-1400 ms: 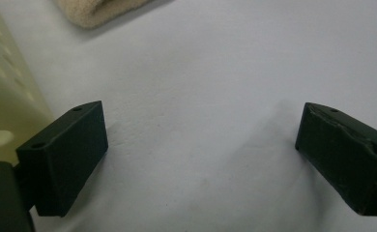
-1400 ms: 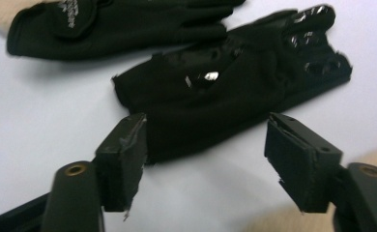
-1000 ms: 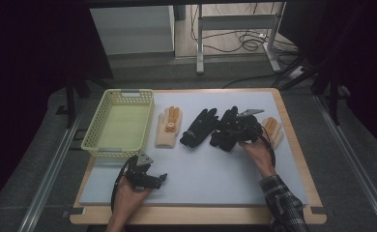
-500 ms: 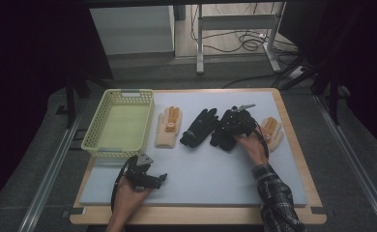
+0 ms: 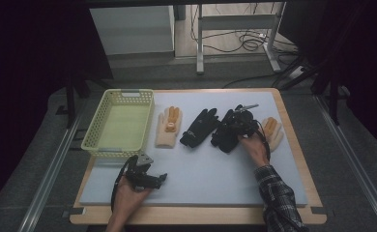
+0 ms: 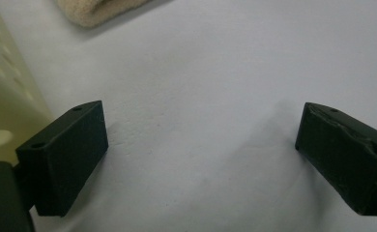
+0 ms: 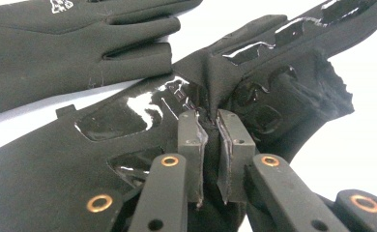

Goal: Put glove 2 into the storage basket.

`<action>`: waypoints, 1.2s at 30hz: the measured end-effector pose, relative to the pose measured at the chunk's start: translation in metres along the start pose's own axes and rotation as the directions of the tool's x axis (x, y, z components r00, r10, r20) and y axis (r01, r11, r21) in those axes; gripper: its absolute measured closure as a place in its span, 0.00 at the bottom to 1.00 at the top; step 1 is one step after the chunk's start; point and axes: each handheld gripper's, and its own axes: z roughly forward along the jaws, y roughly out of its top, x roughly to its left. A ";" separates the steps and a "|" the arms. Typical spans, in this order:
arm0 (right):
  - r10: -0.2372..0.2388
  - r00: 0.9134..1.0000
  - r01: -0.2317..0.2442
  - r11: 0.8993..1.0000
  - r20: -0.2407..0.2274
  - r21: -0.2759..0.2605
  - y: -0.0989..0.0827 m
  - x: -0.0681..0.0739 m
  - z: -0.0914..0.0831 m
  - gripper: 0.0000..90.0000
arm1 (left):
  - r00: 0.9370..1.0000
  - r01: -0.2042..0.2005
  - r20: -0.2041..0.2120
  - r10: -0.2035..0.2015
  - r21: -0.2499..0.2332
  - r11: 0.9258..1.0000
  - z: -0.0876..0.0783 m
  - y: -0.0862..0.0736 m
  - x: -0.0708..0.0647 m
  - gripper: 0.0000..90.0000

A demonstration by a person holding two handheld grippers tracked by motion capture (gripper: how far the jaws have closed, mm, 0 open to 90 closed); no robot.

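The room around the counter is very dark, but the pad on it is lit softly from above. Shiny patches on the black glove catch white glare. In the left gripper view, the yellow basket looks blurry up close.

The surface carries four gloves, two black gloves and two cream gloves, one yellow basket, and two hand-held grippers.
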 end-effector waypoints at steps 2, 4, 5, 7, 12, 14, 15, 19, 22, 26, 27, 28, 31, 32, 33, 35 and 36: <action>0.006 1.000 -0.006 1.000 -0.009 -0.018 -0.002 -0.003 -0.010 0.89 | 1.000 0.000 0.000 0.000 0.000 1.000 0.000 0.000 0.000 0.05; 0.016 1.000 -0.017 0.999 -0.025 -0.041 -0.003 -0.005 -0.020 0.89 | 1.000 0.000 0.000 0.000 0.000 1.000 0.000 0.000 0.000 0.05; 0.020 0.999 -0.022 0.999 -0.032 -0.048 -0.003 -0.005 -0.024 0.89 | 1.000 0.000 0.000 0.000 0.000 1.000 0.000 0.000 0.000 0.05; 0.019 0.999 -0.021 0.998 -0.042 -0.053 -0.004 -0.005 -0.030 0.89 | 1.000 0.000 0.000 0.000 0.000 1.000 0.000 0.000 0.000 0.05; -0.001 0.992 -0.011 0.995 -0.125 -0.097 -0.009 0.009 -0.063 0.89 | 1.000 -0.001 -0.001 0.001 0.000 1.000 0.000 0.000 0.000 0.05; -0.009 0.991 -0.004 0.995 -0.135 -0.098 -0.010 0.012 -0.067 0.89 | 1.000 -0.002 0.000 0.002 0.001 1.000 0.000 0.000 0.000 0.05; -0.018 0.989 0.003 0.995 -0.148 -0.102 -0.012 0.017 -0.072 0.89 | 1.000 -0.002 0.000 0.002 0.001 1.000 0.000 0.000 0.000 0.05; -0.075 0.976 0.054 0.993 -0.206 -0.106 -0.024 0.043 -0.087 0.89 | 1.000 -0.002 -0.001 0.002 0.001 1.000 0.000 0.000 0.000 0.05; -0.113 0.959 0.088 0.990 -0.259 -0.106 -0.037 0.067 -0.095 0.89 | 1.000 -0.004 -0.001 0.004 -0.001 1.000 0.000 0.000 0.000 0.05; -0.125 0.943 0.096 0.989 -0.307 -0.110 -0.053 0.090 -0.099 0.89 | 1.000 -0.002 -0.001 0.002 -0.001 1.000 0.000 0.000 0.000 0.05; -0.122 0.939 0.089 0.989 -0.322 -0.115 -0.057 0.095 -0.099 0.89 | 1.000 0.001 -0.002 -0.001 -0.004 1.000 0.000 0.000 -0.001 0.05; -0.120 0.936 0.087 0.990 -0.331 -0.115 -0.060 0.099 -0.099 0.89 | 1.000 0.001 -0.002 -0.001 -0.004 1.000 0.000 0.000 -0.001 0.05; -0.123 0.935 0.092 0.990 -0.332 -0.109 -0.071 0.111 -0.094 0.88 | 1.000 0.001 -0.003 -0.001 -0.004 1.000 0.000 0.000 -0.001 0.05; -0.122 0.934 0.093 0.990 -0.335 -0.102 -0.075 0.114 -0.090 0.88 | 1.000 -0.003 -0.002 0.003 0.000 1.000 0.000 0.000 0.000 0.05; -0.122 0.934 0.093 0.990 -0.335 -0.102 -0.075 0.114 -0.090 0.88 | 1.000 -0.003 -0.002 0.003 0.000 1.000 0.000 0.000 0.000 0.05; -0.115 0.928 0.094 0.993 -0.353 -0.078 -0.084 0.119 -0.077 0.88 | 1.000 -0.001 -0.001 0.001 -0.001 1.000 0.000 0.000 0.000 0.05; -0.119 0.928 0.100 0.992 -0.353 -0.071 -0.085 0.120 -0.075 0.86 | 1.000 -0.002 -0.001 0.002 -0.001 1.000 0.000 0.000 0.000 0.05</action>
